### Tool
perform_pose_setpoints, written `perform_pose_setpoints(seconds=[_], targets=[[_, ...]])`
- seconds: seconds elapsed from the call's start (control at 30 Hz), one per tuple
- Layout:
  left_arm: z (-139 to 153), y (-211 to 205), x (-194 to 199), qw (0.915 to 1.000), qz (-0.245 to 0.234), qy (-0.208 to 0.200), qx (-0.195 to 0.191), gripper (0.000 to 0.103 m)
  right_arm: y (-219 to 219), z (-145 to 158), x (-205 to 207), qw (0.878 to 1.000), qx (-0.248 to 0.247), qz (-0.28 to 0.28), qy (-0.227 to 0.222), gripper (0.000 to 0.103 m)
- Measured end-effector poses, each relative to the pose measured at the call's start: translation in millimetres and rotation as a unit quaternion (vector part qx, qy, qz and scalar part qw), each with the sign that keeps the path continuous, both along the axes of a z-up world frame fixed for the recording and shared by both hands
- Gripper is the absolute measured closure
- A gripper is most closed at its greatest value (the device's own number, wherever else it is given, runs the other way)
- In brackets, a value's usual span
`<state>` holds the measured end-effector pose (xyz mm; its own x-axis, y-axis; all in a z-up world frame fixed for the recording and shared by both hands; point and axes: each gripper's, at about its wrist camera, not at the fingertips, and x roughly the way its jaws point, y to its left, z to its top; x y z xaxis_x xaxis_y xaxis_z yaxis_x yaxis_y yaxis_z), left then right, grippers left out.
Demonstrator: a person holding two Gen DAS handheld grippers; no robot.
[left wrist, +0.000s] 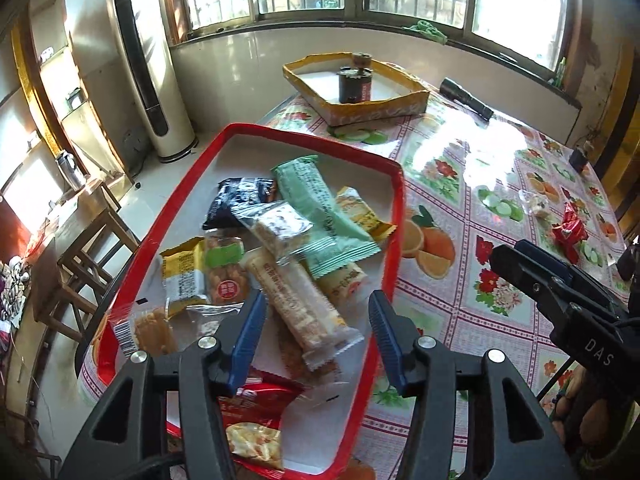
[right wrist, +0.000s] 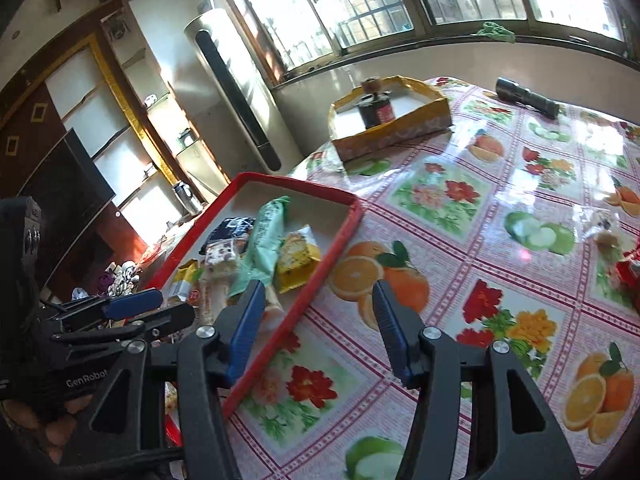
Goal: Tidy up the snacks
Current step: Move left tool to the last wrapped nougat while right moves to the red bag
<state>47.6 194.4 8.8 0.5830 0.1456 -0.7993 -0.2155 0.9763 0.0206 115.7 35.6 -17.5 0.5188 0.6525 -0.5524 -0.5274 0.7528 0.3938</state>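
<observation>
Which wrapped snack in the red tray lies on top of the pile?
The long mint-green packet, lying diagonally across the clear-wrapped bar and yellow packet; nothing covers it.

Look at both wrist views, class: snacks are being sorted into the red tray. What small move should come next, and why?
Probably swing the right gripper toward the red foil-wrapped snack still lying on the fruit-patterned tablecloth. Its jaws stand open and empty over bare cloth beside the red-rimmed tray, which already holds most packets, while that snack and a clear-wrapped one remain outside.
</observation>
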Motion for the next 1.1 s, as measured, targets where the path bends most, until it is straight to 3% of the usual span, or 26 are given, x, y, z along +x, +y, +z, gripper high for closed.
perform_pose_setpoints(seconds=[0.43,0.8,1.1], targets=[[-1,-88,38,0.996,-0.088,0.01,-0.012,0.048,-121,-13,3,0.993,0.001,-0.114,0.017,0.039],[-19,-138,97,0.9904,-0.135,0.027,-0.011,0.047,-191,-27,31,0.972,-0.015,-0.23,0.041,0.034],[-31,-183,152,0.9727,-0.228,0.024,0.032,0.047,-211,-43,77,0.95,-0.027,-0.3,0.079,0.033]])
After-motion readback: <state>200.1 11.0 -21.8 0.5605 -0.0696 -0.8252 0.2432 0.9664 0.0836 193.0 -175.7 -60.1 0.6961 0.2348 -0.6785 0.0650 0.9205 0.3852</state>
